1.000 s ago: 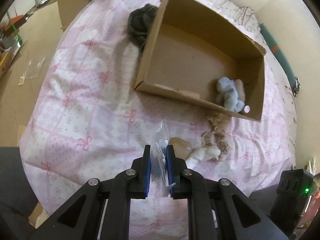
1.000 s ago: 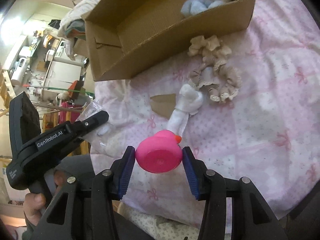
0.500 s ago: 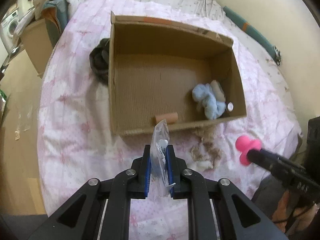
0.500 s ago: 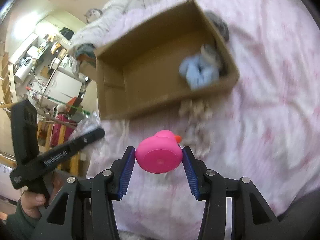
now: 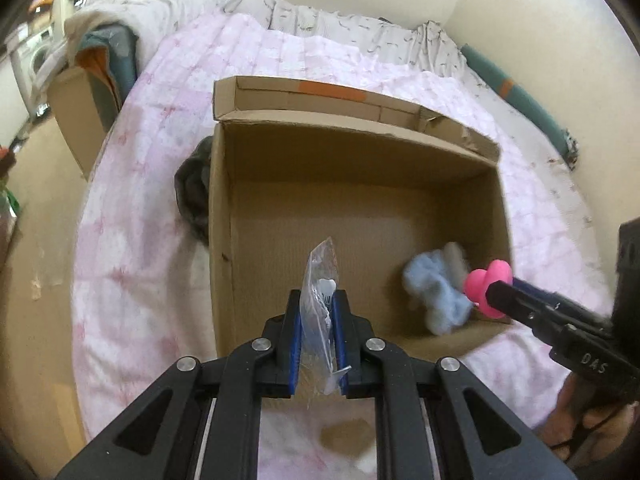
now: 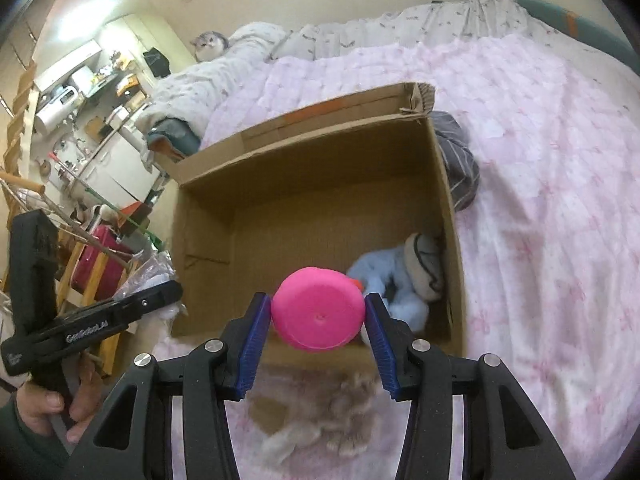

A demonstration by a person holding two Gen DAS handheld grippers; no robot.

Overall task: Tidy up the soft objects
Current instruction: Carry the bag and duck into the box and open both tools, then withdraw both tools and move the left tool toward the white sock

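An open cardboard box lies on the pink bedspread. A light blue plush lies in its near right corner, with a rolled grey sock against it. My left gripper is shut on a clear plastic bag and holds it over the box's near edge. My right gripper is shut on a pink rubber duck above the box's near wall, next to the plush.
A dark grey cloth bundle lies against one outer side wall of the box. Beige frilly cloth items lie on the bed in front of the box. A cat sits on piled bedding. A smaller cardboard box stands beside the bed.
Both grippers have moved forward towards the box with their loads. The bag now hangs over the box's near edge and the duck is at its near right corner.
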